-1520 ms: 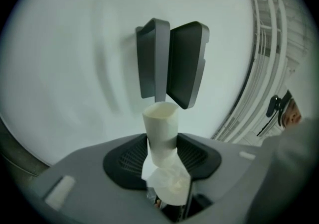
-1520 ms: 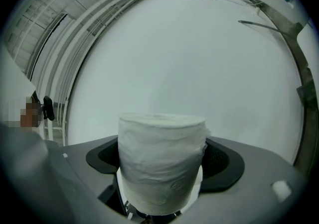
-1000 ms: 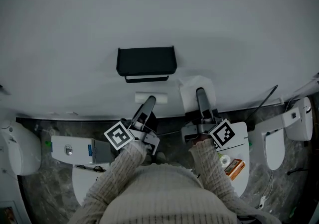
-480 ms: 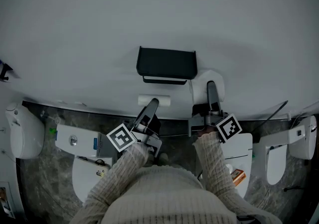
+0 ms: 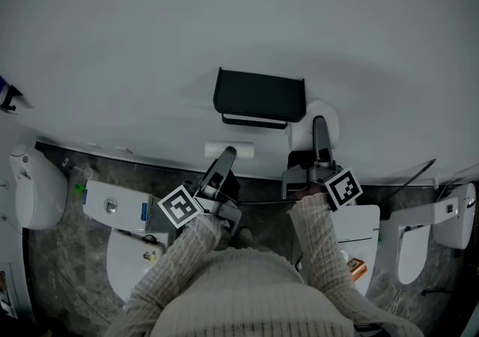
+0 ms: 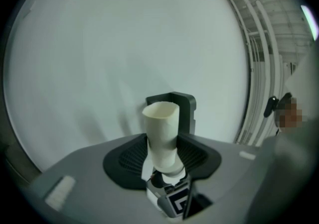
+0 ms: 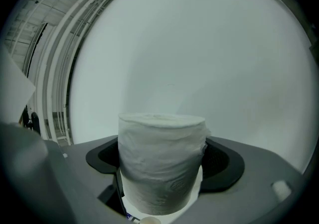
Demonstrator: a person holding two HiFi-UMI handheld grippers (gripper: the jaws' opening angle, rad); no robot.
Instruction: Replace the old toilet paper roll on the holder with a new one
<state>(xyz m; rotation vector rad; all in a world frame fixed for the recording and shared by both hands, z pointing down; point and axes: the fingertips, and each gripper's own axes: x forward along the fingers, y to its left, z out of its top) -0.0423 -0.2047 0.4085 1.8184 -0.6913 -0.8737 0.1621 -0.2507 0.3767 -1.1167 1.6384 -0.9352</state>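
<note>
A black toilet-paper holder [image 5: 259,98] is fixed to the white wall, with an empty bar under its shelf. My left gripper [image 5: 225,156] is shut on an empty cardboard tube [image 5: 228,150] [image 6: 161,133], held below the holder's left end. In the left gripper view the tube stands upright between the black pads [image 6: 130,157], and the holder [image 6: 186,108] shows behind it. My right gripper [image 5: 319,127] is shut on a full white toilet paper roll [image 5: 310,132] [image 7: 162,166], just right of the holder's right end and a little below it.
Several white toilets stand on the dark marble floor: one at the far left [image 5: 34,192], a cistern [image 5: 112,210] lower left, another at the right [image 5: 419,231]. A small orange box [image 5: 357,266] lies on a white lid at the lower right.
The left gripper with the tube has shifted from under the holder's middle to below its left end. The right gripper with the roll has come closer to the holder's right end. Both grips are unchanged.
</note>
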